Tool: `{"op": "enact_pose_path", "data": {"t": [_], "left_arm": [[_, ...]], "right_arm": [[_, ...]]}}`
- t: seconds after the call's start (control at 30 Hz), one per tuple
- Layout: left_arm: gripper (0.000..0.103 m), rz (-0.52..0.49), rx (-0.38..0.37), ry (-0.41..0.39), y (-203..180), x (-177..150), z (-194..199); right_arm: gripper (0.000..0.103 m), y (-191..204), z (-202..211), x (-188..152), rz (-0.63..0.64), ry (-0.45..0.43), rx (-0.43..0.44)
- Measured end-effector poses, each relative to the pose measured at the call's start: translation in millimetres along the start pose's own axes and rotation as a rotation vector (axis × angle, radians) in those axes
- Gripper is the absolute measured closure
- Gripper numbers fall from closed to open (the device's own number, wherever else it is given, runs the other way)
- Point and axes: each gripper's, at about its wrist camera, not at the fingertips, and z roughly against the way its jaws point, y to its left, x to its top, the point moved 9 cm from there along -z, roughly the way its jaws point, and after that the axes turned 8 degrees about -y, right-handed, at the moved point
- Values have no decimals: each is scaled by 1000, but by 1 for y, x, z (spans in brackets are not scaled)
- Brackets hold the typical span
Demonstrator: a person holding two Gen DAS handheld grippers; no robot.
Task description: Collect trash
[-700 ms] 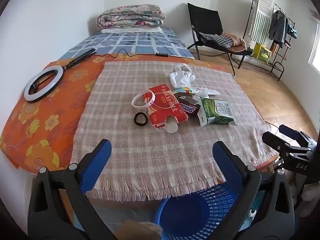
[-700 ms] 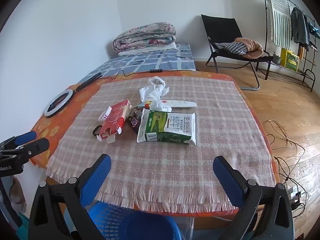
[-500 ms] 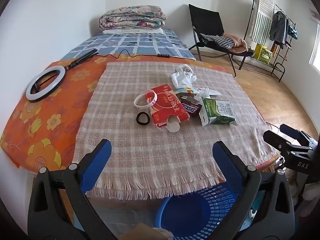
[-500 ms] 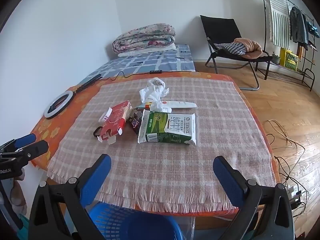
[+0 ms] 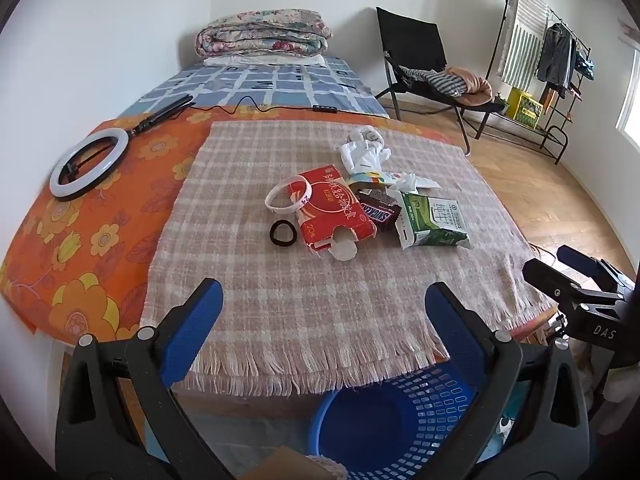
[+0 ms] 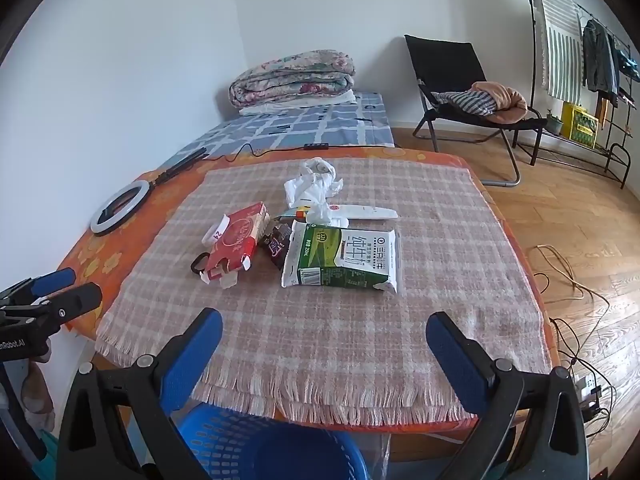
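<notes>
Trash lies in a cluster mid-table on the checked cloth [image 5: 320, 280]: a red carton [image 5: 334, 210], a green milk carton [image 5: 434, 222] [image 6: 348, 260], a Snickers wrapper [image 5: 378, 210], a crumpled white bag [image 5: 364, 150] [image 6: 314, 186] and a white wrapper [image 6: 368, 213]. A white wristband [image 5: 288, 199] and a black hair tie [image 5: 283, 233] lie by the red carton [image 6: 236, 240]. A blue basket [image 5: 396, 424] [image 6: 256, 444] stands on the floor below the near table edge. My left gripper [image 5: 322, 310] and right gripper [image 6: 320, 334] hover open and empty at the near edge, short of the trash.
A ring light [image 5: 90, 162] lies on the orange flowered cover [image 5: 80, 240] at the left. Beyond the table are a bed with a folded quilt [image 5: 262, 36], a black chair [image 6: 460, 92] and a clothes rack [image 6: 580, 60]. Cables [image 6: 568, 280] run over the wooden floor at the right.
Both views have shifted only slightly; the table contents lie as before and both grippers stay open.
</notes>
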Motion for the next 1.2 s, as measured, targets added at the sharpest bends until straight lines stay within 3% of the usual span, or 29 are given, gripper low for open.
{"op": "enact_pose_path", "data": {"t": [1.2], "left_arm": [[0,43,-29,41,-4,-27,-21]], "right_arm": [[0,9,1,-3,-4,3,19]]}}
